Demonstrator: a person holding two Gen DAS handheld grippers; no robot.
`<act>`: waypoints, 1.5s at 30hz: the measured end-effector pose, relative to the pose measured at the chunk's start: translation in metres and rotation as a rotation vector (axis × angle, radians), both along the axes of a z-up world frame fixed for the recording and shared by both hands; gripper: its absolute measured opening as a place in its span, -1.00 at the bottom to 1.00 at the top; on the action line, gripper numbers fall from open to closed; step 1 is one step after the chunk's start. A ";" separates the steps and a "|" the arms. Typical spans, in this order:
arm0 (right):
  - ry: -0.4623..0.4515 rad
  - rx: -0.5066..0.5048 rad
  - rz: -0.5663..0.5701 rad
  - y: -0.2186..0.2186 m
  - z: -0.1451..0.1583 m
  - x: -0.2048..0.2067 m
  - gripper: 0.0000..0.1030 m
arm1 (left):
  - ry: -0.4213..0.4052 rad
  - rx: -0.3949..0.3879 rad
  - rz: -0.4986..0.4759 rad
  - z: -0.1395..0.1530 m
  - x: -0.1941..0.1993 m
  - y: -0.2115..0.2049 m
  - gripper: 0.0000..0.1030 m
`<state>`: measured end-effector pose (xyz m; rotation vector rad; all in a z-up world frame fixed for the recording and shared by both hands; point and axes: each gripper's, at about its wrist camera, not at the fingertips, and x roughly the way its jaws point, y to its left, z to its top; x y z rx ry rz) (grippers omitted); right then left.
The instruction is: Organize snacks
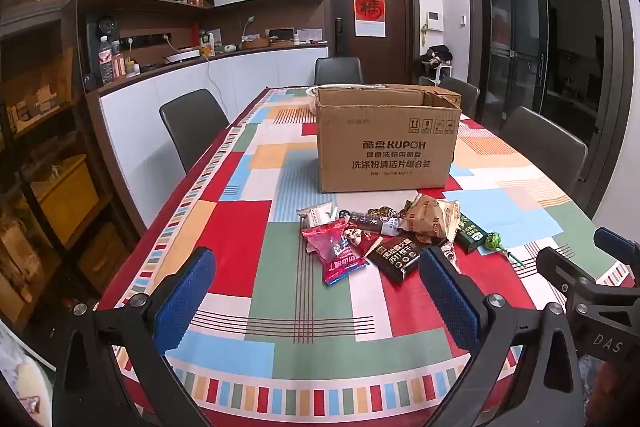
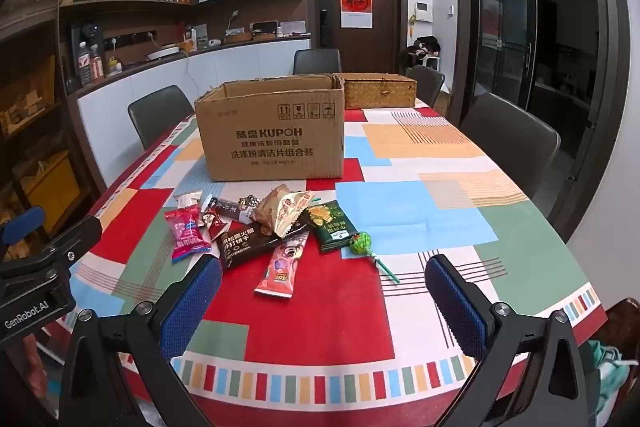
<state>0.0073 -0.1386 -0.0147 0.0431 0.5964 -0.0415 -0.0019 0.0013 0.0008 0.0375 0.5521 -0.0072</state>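
Right now we see the snacks point(image 2: 260, 231) heaped in a loose pile on the near half of the table point(image 2: 440, 211), on its patchwork cloth. At the pile's left lies a pink packet point(image 2: 185, 234), at its middle a black biscuit bag point(image 2: 244, 245) with a tan wrapper point(image 2: 282, 213) resting on it, and nearer us a pink bar wrapper point(image 2: 280, 267). To the right sit a dark green packet point(image 2: 332, 225) and a green lollipop point(image 2: 362, 243), its stick pointing toward us.

Just beyond the pile stands an open cardboard box point(image 2: 272, 139), and behind it on the right a woven basket point(image 2: 378, 91). Dark chairs point(image 2: 508, 131) line the table's sides and far end.

We hold our left gripper point(image 1: 316, 291) and right gripper point(image 2: 324, 299) low at the near edge, each with its blue pads spread wide and nothing between them. Nothing lies between either gripper and the snacks.
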 end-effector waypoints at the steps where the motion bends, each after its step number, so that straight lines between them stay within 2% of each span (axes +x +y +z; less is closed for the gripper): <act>1: 0.002 0.001 0.001 -0.002 0.000 0.002 0.99 | -0.001 0.000 0.000 0.000 0.000 0.000 1.00; 45: 0.007 0.003 0.010 0.002 -0.002 0.000 0.99 | -0.012 0.001 -0.003 0.002 -0.002 0.001 1.00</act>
